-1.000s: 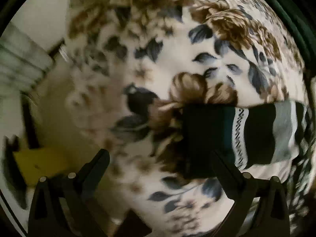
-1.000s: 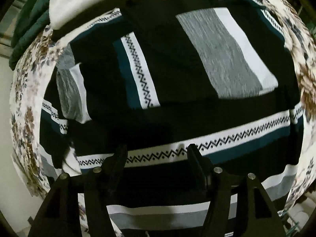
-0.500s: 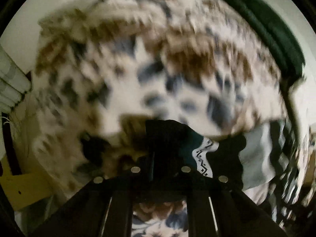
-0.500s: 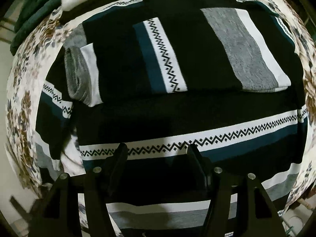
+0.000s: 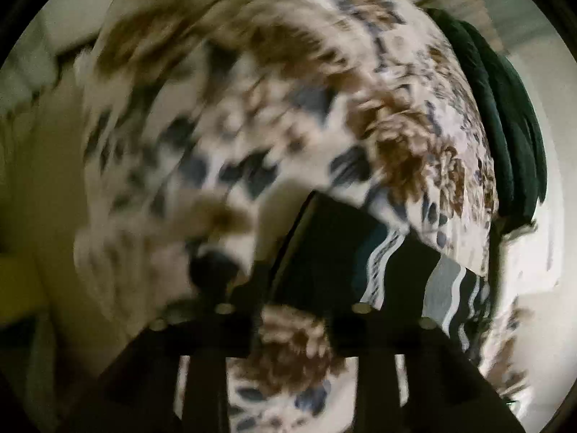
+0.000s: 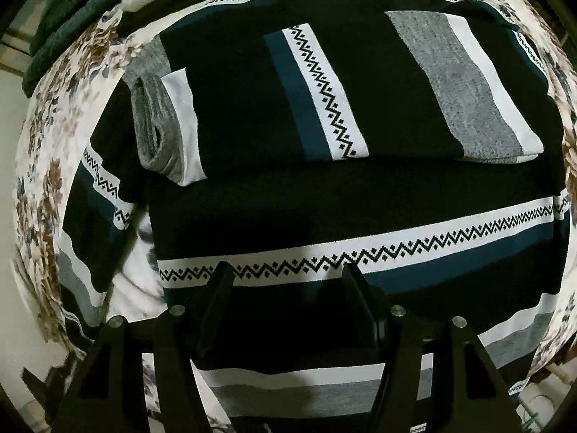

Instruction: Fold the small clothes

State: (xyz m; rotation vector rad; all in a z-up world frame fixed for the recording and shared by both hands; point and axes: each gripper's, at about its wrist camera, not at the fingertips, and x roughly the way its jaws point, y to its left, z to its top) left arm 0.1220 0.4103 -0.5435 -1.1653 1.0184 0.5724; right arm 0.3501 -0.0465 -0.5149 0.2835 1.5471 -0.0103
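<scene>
Left claw (image 5: 295,288) pinches the sweater's (image 6: 324,195) sleeve; right claw (image 6: 288,285) spread above its crosswise stripes.

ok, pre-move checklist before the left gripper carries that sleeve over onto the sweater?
1. Left gripper shut on the black striped sleeve: ok, the cloth sits pinched between the fingers.
2. Sleeve off the floral bedspread: ok by its looks, though the view is blurred by motion.
3. First sleeve folded across the black, teal, white and grey striped sweater: ok, it lies flat over the chest.
4. Right gripper over the sweater body: ok, jaws open; whether it presses on the cloth, cannot tell.
5. Landing area on the chest free of wrinkles: ok.
6. Dark green folded fabric away from the fold path: ok.
</scene>
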